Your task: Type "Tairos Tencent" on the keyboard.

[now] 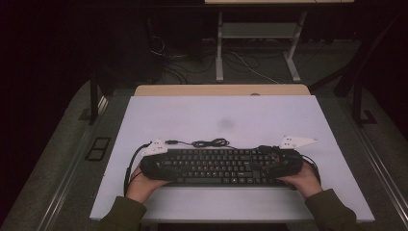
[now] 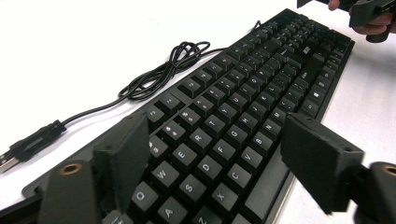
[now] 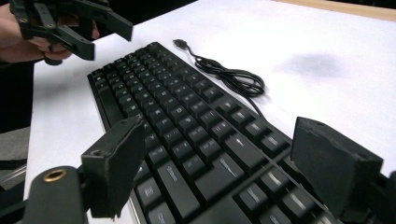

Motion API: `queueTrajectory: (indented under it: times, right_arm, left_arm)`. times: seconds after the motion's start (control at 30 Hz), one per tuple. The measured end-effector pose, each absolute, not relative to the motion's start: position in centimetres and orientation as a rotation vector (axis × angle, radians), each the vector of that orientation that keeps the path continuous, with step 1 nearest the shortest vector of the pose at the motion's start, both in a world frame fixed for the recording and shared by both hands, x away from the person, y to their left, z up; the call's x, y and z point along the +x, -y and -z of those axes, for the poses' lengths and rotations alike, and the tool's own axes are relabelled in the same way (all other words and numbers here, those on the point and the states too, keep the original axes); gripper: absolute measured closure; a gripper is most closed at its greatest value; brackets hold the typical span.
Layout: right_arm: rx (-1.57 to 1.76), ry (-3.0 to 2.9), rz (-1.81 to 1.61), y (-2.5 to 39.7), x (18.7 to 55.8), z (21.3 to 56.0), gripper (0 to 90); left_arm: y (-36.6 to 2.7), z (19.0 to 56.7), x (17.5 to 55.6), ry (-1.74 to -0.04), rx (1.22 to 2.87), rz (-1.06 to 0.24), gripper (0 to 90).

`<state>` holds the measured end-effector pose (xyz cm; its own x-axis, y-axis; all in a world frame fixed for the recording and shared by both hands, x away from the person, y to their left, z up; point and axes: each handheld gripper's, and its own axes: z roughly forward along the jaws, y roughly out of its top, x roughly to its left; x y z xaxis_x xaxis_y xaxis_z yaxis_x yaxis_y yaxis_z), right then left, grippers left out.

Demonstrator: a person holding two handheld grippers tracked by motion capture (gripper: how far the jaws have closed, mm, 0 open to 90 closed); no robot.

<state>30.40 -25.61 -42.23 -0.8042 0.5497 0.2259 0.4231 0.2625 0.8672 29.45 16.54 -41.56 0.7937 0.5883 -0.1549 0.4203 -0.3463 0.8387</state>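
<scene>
A black keyboard point(image 1: 216, 166) lies across the near half of the white table top point(image 1: 221, 115). Its cable point(image 1: 209, 143) is coiled just behind it and ends in a USB plug point(image 2: 18, 151). My left gripper point(image 1: 155, 166) is at the keyboard's left end. In the left gripper view it point(image 2: 219, 158) is open, its jaws straddling the keyboard point(image 2: 243, 107) front to back above the letter keys. My right gripper point(image 1: 285, 165) is at the right end. In the right gripper view it point(image 3: 224, 163) is open too, jaws spread over the keyboard point(image 3: 187, 126). A hand holds each gripper.
A faint grey smudge point(image 1: 226, 124) marks the table top behind the cable. A wooden desk edge point(image 1: 221, 90) runs along the far side. Beyond it stand a white-legged frame point(image 1: 255, 43) and loose floor cables point(image 1: 183, 67). Dark floor surrounds the table.
</scene>
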Motion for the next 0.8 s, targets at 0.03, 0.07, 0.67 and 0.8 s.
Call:
queueTrajectory:
  times: [0.03, 0.07, 0.67, 0.8]
  right_arm:
    - [0.934, -2.392, -1.587, 25.8, 30.3, 42.3, 15.9]
    - [0.939, -2.384, -1.589, 26.0, 30.2, 42.3, 15.9]
    - [1.022, -2.305, -1.572, 30.2, 27.9, 43.1, 13.8]
    - [1.037, -2.305, -1.566, 30.7, 27.5, 43.4, 13.8]
  left_arm:
    - [-16.7, 41.6, 29.3, -0.755, 1.986, -0.216, 20.4]
    - [-16.8, 41.6, 29.2, -0.755, 1.986, -0.217, 19.2]
    - [-18.7, 42.3, 27.6, -0.808, 1.975, -0.262, 7.6]
    - [-18.8, 42.3, 27.7, -0.815, 1.966, -0.275, 4.4]
